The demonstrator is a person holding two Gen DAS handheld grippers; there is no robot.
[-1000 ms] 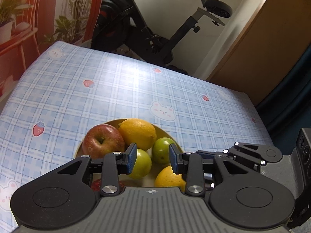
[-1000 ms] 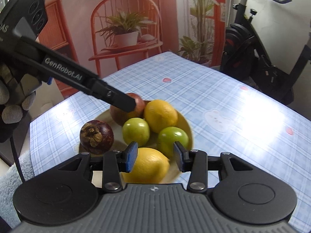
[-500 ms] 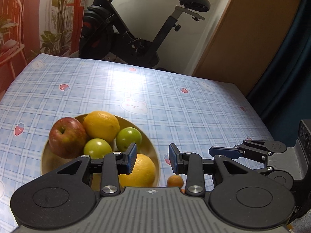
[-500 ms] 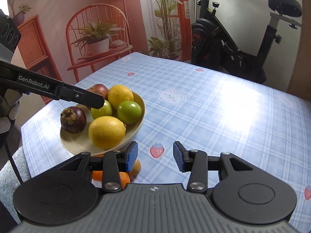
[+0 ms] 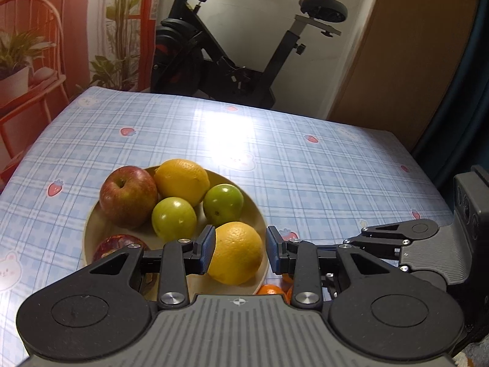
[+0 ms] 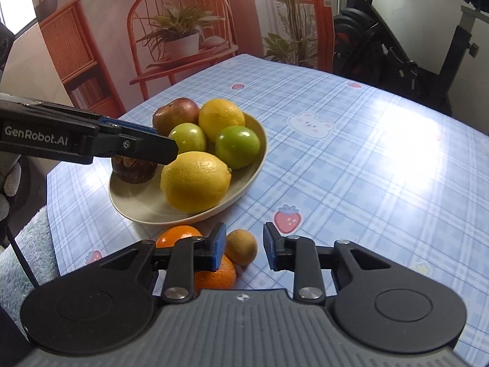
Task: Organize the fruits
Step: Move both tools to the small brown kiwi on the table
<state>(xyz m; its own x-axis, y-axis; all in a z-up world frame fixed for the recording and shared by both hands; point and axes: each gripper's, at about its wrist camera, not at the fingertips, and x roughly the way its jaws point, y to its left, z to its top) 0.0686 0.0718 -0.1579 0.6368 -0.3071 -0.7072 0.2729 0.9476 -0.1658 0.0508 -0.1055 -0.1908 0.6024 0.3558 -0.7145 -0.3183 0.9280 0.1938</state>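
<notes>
Task looks well along, judging by the layout: bowl on the table already holds six fruits, i.e. an apple, an orange, two green fruits side by side, a lemon at the near rim & a dark mangosteen at the left edge; left to do, as far as seen: three loose pieces on the table just beside the bowl, nearest the right claw, namely two small oranges & a small brownish fruit; prob. these go in the bowl next.

Right claw: fingers apart, nothing held; hovers low over the loose pieces, the brownish fruit showing in its gap, contact not clear. Left claw: fingers apart, empty; hangs above the near side of the bowl, lemon framed between them but not gripped; in the right view its arm reaches across over the mangosteen.

Around: blue checked cloth w/ strawberry & bear prints; exercise bike behind the table; red chair w/ potted plant on the backdrop; wooden door to the right.

In the way: bowl is nearly full, so free room is mostly the near-left part; left claw over it could block a drop; round fruit may roll off the pile.
</notes>
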